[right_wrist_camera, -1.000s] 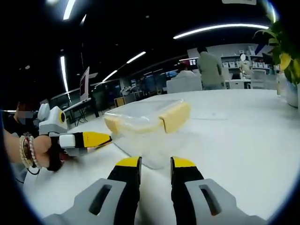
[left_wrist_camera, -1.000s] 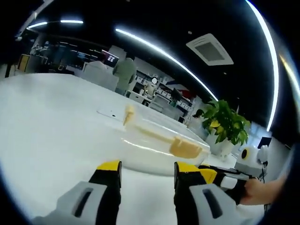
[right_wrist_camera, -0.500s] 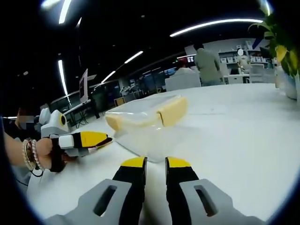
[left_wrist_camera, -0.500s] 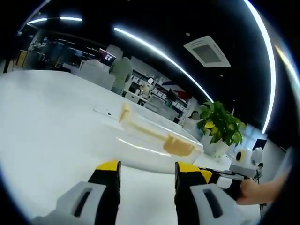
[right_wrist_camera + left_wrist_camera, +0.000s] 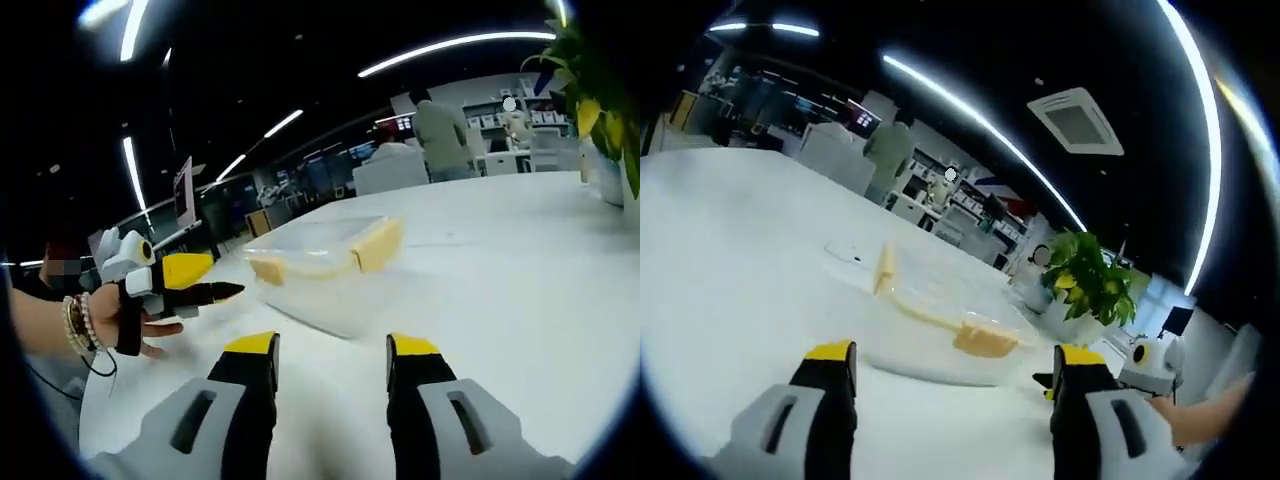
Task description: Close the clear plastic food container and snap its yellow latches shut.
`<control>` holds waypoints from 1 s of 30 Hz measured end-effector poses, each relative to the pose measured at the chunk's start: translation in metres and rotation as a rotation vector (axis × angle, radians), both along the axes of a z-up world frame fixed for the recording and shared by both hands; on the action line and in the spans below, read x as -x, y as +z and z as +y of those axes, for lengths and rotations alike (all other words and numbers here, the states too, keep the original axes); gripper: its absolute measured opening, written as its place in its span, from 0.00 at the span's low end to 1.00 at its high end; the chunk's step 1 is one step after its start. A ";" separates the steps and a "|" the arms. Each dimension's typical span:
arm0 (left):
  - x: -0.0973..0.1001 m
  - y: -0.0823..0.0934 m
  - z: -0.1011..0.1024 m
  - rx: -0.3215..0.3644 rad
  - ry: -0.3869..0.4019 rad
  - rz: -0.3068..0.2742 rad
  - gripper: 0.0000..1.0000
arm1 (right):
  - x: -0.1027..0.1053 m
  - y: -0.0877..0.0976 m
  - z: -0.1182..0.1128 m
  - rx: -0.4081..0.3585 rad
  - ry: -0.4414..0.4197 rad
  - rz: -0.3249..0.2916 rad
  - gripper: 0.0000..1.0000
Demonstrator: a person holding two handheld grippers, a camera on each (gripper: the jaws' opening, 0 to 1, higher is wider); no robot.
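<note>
1. Worktop (image 5: 730, 260): a broad white surface, smooth and glossy. The clear food container (image 5: 322, 275) stands on it with nothing bracing it. Risk: a sideways press on a latch would likely slide the whole box rather than snap the latch.

2. Potted plant (image 5: 1087, 277): stands on the far side of the worktop, well apart from the container. Low risk unless the box is shoved a long way.

3. Container: lid appears to lie on the base; whether it is seated all round cannot be told. Risk: a latch forced over an unseated rim may spring back or tilt the lid.

4. Left tongs (image 5: 955, 362): jaws wide apart, holding nothing, short of the container's near side. Their yellow tip also shows at the left of the right gripper view (image 5: 190, 281), near the box, not touching. Risk: one-sided pressure without a counter-hold.

5. Right tongs (image 5: 332, 346): jaws apart, empty, near the container but clear of it. Risk: both tools meeting at the same corner.

6. Yellow latches (image 5: 380, 245): two show on the sides facing the right gripper view, another at (image 5: 984, 339). They appear flared outward, not snapped down, judged from their angle. Risk: a smooth jaw tip slipping off the small tab.
</note>
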State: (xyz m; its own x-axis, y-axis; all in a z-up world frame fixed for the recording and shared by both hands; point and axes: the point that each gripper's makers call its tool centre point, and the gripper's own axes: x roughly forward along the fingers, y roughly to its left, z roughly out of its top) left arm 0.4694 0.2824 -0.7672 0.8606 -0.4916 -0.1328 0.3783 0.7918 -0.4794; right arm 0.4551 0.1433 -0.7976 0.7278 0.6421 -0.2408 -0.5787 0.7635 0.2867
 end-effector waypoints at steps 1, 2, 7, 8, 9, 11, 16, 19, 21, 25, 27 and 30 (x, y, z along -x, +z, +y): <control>0.002 0.003 -0.002 -0.011 -0.013 0.001 0.84 | 0.002 0.003 -0.001 -0.001 0.000 -0.004 0.43; 0.004 0.005 -0.003 -0.017 -0.021 0.000 0.84 | 0.004 0.006 -0.001 -0.001 0.000 -0.007 0.43; 0.014 0.029 -0.005 -0.018 -0.023 -0.041 0.82 | 0.019 0.027 -0.004 -0.010 -0.016 -0.041 0.43; 0.016 0.031 -0.006 -0.018 -0.029 -0.039 0.80 | 0.020 0.029 -0.004 -0.013 -0.016 -0.045 0.42; 0.019 0.035 -0.007 -0.018 -0.033 -0.041 0.79 | 0.025 0.035 -0.004 -0.023 -0.020 -0.054 0.43; 0.025 0.044 -0.009 -0.027 -0.037 -0.060 0.78 | 0.030 0.039 -0.006 -0.024 -0.028 -0.057 0.43; 0.042 0.064 -0.013 -0.043 -0.075 -0.087 0.79 | 0.047 0.051 -0.011 -0.037 -0.062 -0.060 0.41; 0.052 0.073 -0.010 -0.076 -0.092 -0.093 0.79 | 0.059 0.060 -0.014 -0.048 -0.088 -0.074 0.40; 0.061 0.078 -0.006 -0.108 -0.107 -0.093 0.78 | 0.067 0.064 -0.014 -0.068 -0.096 -0.060 0.40; 0.088 0.082 -0.001 -0.160 -0.152 -0.078 0.76 | 0.088 0.067 -0.010 -0.067 -0.074 -0.047 0.41; 0.103 0.084 0.004 -0.212 -0.178 -0.090 0.77 | 0.095 0.070 -0.010 -0.066 -0.081 -0.049 0.41; 0.122 0.091 0.012 -0.242 -0.210 -0.094 0.74 | 0.110 0.077 -0.009 -0.056 -0.092 -0.054 0.41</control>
State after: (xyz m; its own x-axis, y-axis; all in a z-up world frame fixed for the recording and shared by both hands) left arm 0.3473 0.2948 -0.6765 0.7581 -0.6231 -0.1924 0.5785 0.7788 -0.2427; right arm 0.3448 0.1345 -0.7202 0.7950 0.5835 -0.1658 -0.5228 0.7977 0.3006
